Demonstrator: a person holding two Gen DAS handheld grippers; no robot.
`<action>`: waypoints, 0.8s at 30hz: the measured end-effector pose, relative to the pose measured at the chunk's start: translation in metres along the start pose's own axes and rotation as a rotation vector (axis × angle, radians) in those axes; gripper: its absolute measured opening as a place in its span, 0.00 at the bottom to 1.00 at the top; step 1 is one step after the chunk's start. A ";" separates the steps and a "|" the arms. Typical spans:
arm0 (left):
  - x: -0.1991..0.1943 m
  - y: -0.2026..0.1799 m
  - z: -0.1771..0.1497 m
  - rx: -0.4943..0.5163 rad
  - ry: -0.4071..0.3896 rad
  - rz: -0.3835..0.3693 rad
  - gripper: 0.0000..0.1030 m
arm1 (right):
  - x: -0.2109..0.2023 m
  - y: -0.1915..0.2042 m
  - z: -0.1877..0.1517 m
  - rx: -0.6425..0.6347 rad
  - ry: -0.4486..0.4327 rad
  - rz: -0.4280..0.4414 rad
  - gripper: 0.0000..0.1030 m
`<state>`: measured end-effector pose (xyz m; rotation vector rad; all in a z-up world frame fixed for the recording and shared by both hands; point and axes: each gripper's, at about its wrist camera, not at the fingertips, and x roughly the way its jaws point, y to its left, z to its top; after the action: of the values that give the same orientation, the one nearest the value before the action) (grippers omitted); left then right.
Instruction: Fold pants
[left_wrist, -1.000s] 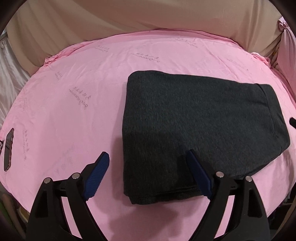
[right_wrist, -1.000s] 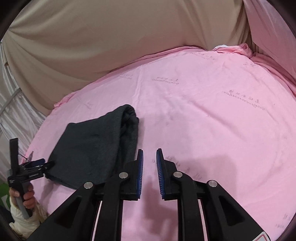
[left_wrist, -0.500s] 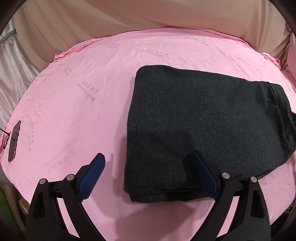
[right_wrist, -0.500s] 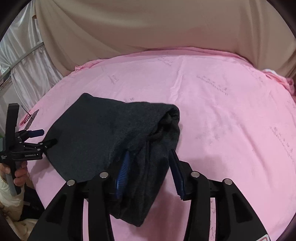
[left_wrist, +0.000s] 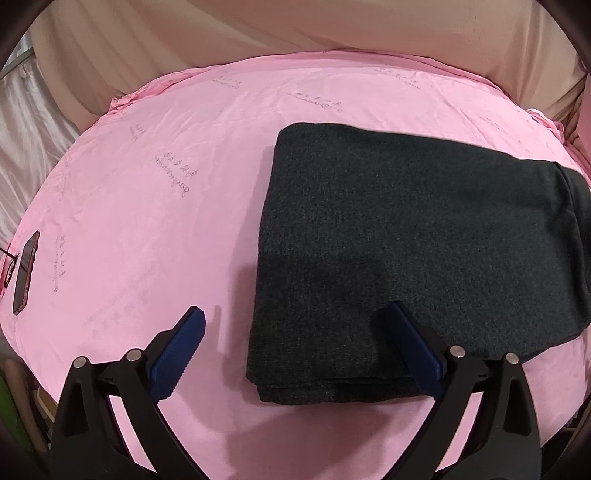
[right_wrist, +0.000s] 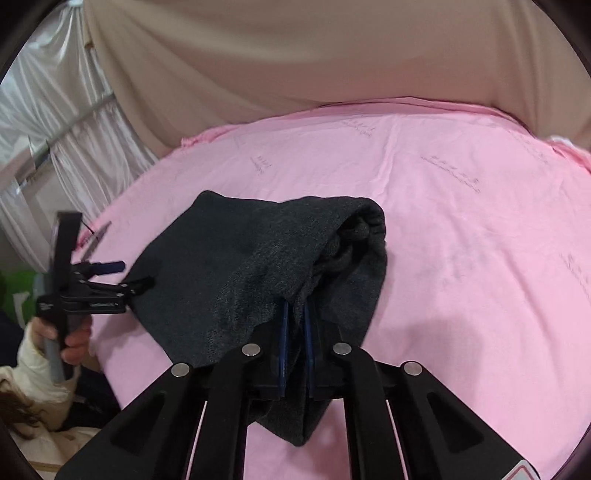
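Folding looks close to its last stage: the pants (left_wrist: 417, 251) lie as a dark, squared stack on the pink sheet (left_wrist: 155, 206), and the step in hand seems to be a grip on one end for another fold. The right gripper (right_wrist: 294, 332) points steeply down at the waistband end of the pants, its jaws closing with a pinch of the dark knit between the blue pads (right_wrist: 283, 343); the fabric bunches up around them. At the opposite end of the pants the left gripper (left_wrist: 295, 350) hangs just above the near corner, angled down, its jaws opening to full spread with nothing gripped; one finger sits over the cloth, the other over bare sheet beside it. The person's hand (right_wrist: 70, 339) on that gripper's handle shows beyond the far end of the pants. My judgement is that the next move calls for lifting the pinched end and carrying it across the stack while the left end stays flat, and for the layers not to slide apart.
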<state>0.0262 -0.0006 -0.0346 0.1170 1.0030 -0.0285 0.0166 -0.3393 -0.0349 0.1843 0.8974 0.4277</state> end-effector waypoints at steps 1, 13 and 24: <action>0.001 -0.001 0.000 0.004 0.000 -0.004 0.95 | 0.012 -0.009 -0.007 0.035 0.027 -0.005 0.06; 0.007 0.005 0.001 -0.014 -0.002 -0.035 0.96 | 0.000 0.059 -0.002 0.069 -0.076 0.075 0.13; -0.010 0.029 0.002 -0.008 0.015 -0.184 0.95 | -0.022 0.042 -0.022 0.269 -0.116 -0.149 0.62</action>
<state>0.0246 0.0273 -0.0233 0.0173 1.0266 -0.1925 -0.0251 -0.3119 -0.0190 0.3823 0.8456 0.1547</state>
